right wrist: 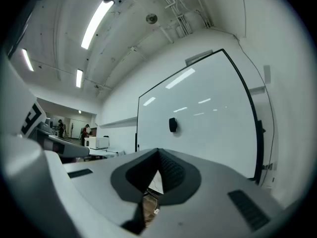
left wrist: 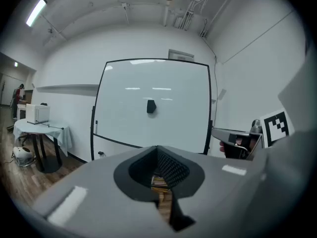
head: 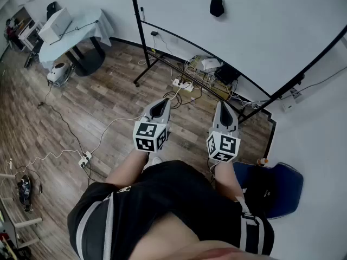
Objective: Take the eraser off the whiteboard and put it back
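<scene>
I hold left claw (head: 159,109) and right claw (head: 223,112) out side by side, both pressed together, empty, facing the eraser (head: 217,6), well inside the whiteboard's (head: 271,37) edges

Black top (head: 173,194), grey-striped sleeves; grey left claw (head: 161,104) and right claw (head: 222,105) bear marker cubes (head: 149,136).

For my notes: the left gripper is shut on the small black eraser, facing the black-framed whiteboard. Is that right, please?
No: the left gripper is shut empty; the small black eraser sits on the black-framed whiteboard it faces (left gripper view).
</scene>
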Demonstrator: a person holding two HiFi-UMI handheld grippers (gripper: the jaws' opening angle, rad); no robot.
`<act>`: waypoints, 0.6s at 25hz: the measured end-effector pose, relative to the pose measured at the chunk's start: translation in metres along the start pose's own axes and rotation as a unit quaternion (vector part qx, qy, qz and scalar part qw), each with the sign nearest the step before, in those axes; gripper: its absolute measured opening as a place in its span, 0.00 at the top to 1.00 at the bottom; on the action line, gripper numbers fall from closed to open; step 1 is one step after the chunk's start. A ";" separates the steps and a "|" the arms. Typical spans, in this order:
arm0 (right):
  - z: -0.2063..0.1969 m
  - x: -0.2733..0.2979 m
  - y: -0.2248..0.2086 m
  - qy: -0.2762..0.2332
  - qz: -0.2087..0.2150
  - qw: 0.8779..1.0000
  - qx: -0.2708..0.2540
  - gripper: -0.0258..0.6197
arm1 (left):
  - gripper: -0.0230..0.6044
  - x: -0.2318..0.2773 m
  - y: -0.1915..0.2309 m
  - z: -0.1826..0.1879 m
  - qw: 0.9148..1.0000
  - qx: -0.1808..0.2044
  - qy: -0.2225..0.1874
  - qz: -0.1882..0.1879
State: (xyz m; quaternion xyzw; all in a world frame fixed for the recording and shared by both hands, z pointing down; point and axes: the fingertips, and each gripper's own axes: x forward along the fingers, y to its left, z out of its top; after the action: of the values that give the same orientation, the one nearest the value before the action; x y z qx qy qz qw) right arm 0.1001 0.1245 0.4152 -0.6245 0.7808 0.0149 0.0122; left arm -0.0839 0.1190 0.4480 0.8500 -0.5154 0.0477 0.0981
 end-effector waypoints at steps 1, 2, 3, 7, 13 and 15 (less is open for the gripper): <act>-0.001 0.001 -0.001 0.001 0.001 1.000 0.001 0.95 | 0.95 0.001 -0.001 -0.001 1.000 0.002 0.000 0.000; -0.002 0.001 -0.001 0.001 0.001 1.000 0.001 0.95 | 0.95 0.001 -0.002 -0.001 1.000 0.003 0.001 0.001; -0.002 0.001 -0.002 0.002 0.002 1.000 0.001 0.95 | 0.95 0.002 -0.003 -0.002 1.000 0.004 0.002 0.000; -0.002 0.004 -0.001 0.001 0.005 1.000 0.001 0.95 | 0.95 0.003 -0.004 -0.004 1.000 0.004 0.004 -0.001; -0.005 0.004 0.004 -0.002 0.020 1.000 0.014 0.95 | 0.95 0.003 -0.002 -0.007 1.000 -0.005 0.005 -0.001; -0.005 0.005 0.009 -0.002 0.020 1.000 0.016 0.95 | 0.95 0.003 0.001 -0.010 1.000 -0.008 0.006 -0.003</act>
State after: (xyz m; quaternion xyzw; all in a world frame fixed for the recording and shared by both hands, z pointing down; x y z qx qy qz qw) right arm 0.0906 0.1216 0.4203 -0.6085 0.7932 0.0044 0.0235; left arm -0.0832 0.1179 0.4581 0.8504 -0.5127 0.0481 0.1081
